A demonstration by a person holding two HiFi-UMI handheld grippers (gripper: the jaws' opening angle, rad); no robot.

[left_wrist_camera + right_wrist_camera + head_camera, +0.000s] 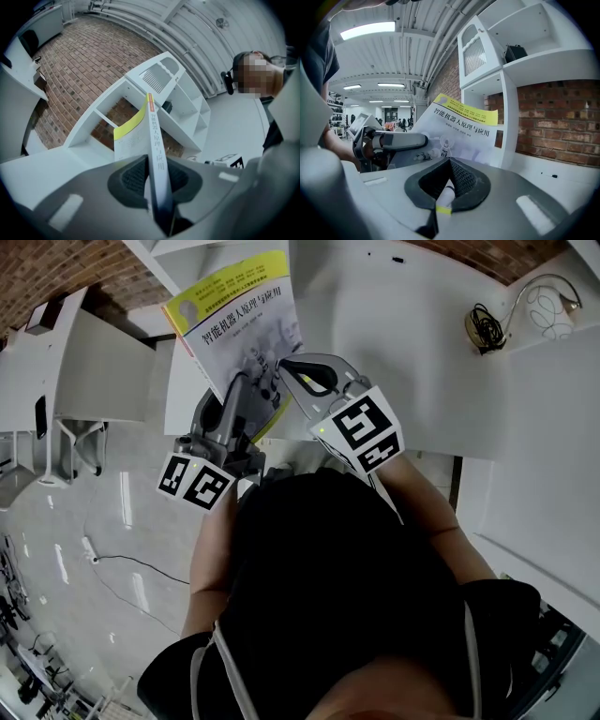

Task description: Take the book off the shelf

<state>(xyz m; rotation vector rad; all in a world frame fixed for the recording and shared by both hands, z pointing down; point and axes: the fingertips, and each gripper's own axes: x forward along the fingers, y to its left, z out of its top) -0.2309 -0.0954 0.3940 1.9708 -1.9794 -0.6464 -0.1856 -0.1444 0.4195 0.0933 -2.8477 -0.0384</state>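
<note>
A white book (239,329) with a yellow band along its top is held up in the air in front of the white shelf unit (154,79). My left gripper (239,395) is shut on its lower edge. In the left gripper view the spine (154,140) stands upright between the pads of the left gripper (157,183). My right gripper (298,371) sits at the book's lower right corner. In the right gripper view the cover (459,126) faces the camera. The right gripper (445,192) is shut on a white strip with a yellow edge, apparently that corner.
The shelf unit (487,61) stands against a brick wall (553,126) and holds a black object (514,51) on an upper shelf. A white desk (403,352) carries a lamp and a coiled cable (483,329). More white desks (94,362) stand at the left, and a cable (131,563) lies on the floor.
</note>
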